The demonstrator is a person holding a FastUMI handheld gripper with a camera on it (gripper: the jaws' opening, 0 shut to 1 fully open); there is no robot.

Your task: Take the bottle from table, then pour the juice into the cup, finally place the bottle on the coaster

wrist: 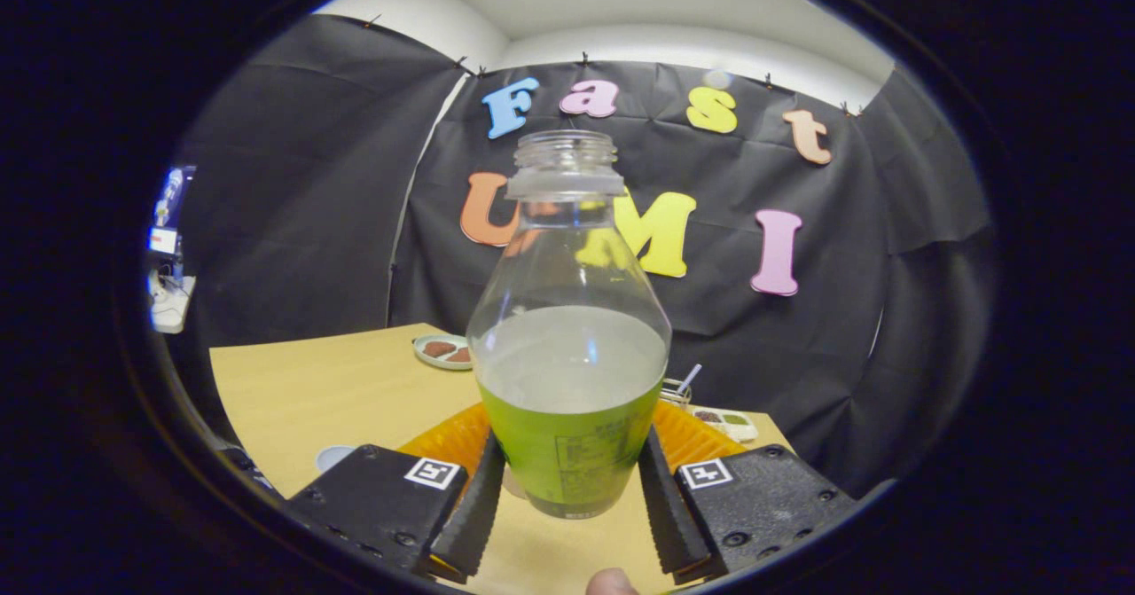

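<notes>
Item: clear plastic bottle with green label (567, 382), uncapped, upright, part-filled with pale juice, lifted above the pale wooden table (355, 391). We log it clamped between both fingers of the gripper (567, 506), pressing on the label. We judge the take done and the pour next, which calls for carrying to the cup and tipping the neck. An orange ribbed coaster (687, 435) lies behind the bottle, largely hidden. A pale round rim (332, 457) beside one finger may be the cup; we cannot tell.

Black cloth walls (293, 178) surround a pale wooden table (346, 391) under a white ceiling (621, 1).
</notes>
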